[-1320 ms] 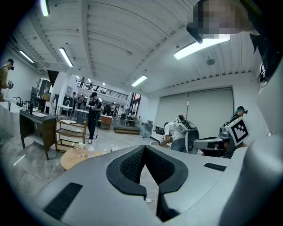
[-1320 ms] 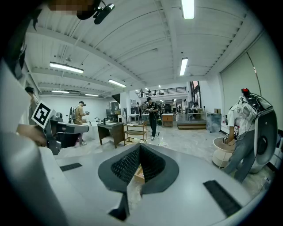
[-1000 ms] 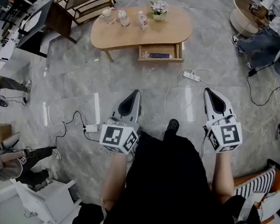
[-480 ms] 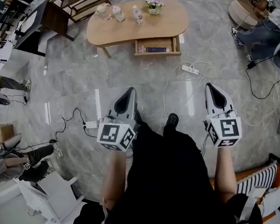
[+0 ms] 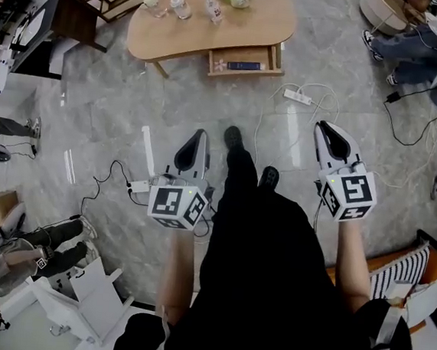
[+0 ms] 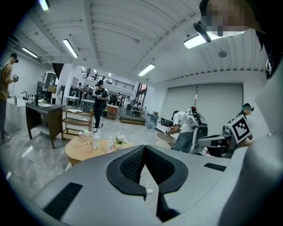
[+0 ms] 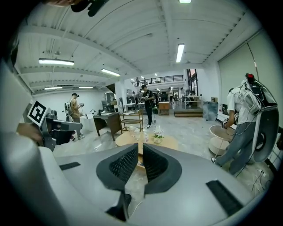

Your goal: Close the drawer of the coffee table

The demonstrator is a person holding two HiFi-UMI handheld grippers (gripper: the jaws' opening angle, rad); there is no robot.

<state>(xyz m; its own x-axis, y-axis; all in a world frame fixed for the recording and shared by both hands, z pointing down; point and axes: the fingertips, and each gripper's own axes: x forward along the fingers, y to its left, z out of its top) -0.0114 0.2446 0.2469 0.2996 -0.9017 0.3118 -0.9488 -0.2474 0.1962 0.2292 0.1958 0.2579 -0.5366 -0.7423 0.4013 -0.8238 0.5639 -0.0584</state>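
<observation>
My grey left gripper and right gripper are clenched empty; the oval wooden coffee table's front-edge drawer hangs open.

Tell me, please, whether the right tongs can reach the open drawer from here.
Probably not yet. The right tongs are shut and hang well short of the drawer, with floor between. Only a power strip and cables lie there, so stepping closer looks unhindered.
</observation>
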